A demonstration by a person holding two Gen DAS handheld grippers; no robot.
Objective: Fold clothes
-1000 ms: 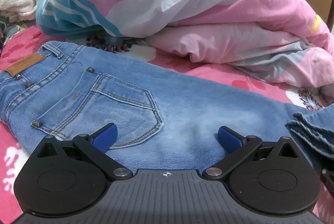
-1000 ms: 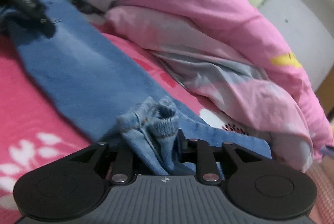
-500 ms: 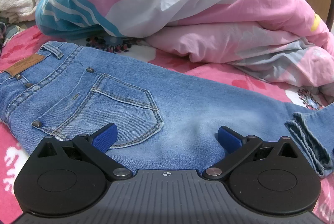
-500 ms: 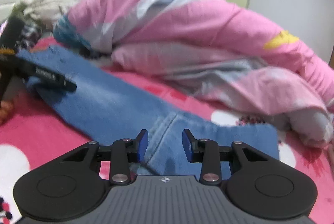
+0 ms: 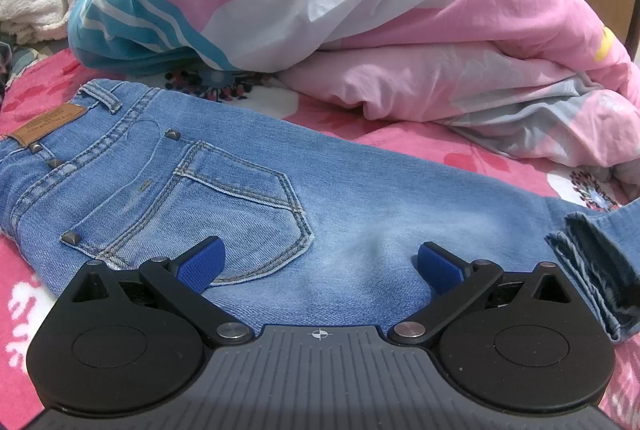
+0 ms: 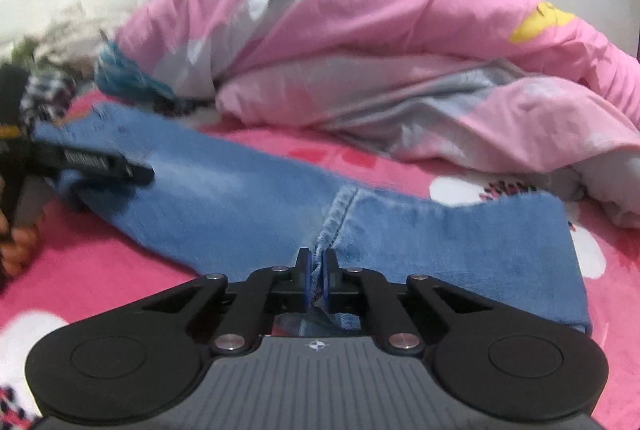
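Blue jeans (image 5: 360,197) lie flat on the bed, back pocket up and waistband to the left. Over the seat and thigh my left gripper (image 5: 320,262) stands open, its blue pads (image 5: 204,262) wide apart and resting near the denim with nothing pinched. The folded leg hem (image 5: 588,270) lies at the right edge. In the right wrist view the jeans' leg (image 6: 224,193) runs left to right. My right gripper (image 6: 319,270) is shut on a raised seam fold of that leg. The left gripper (image 6: 92,161) shows blurred at the far left.
A bulky pink, white and teal duvet (image 5: 400,29) is heaped right behind the jeans. A white fleecy blanket (image 5: 36,1) sits at the back left. The pink floral bedsheet (image 5: 24,294) shows in front. A person's hand (image 6: 16,242) holds the left tool.
My right gripper let go of the bunched hem, rolled level, rose a little, and closed on the leg seam. The hem has dropped flat. The left gripper has not moved.
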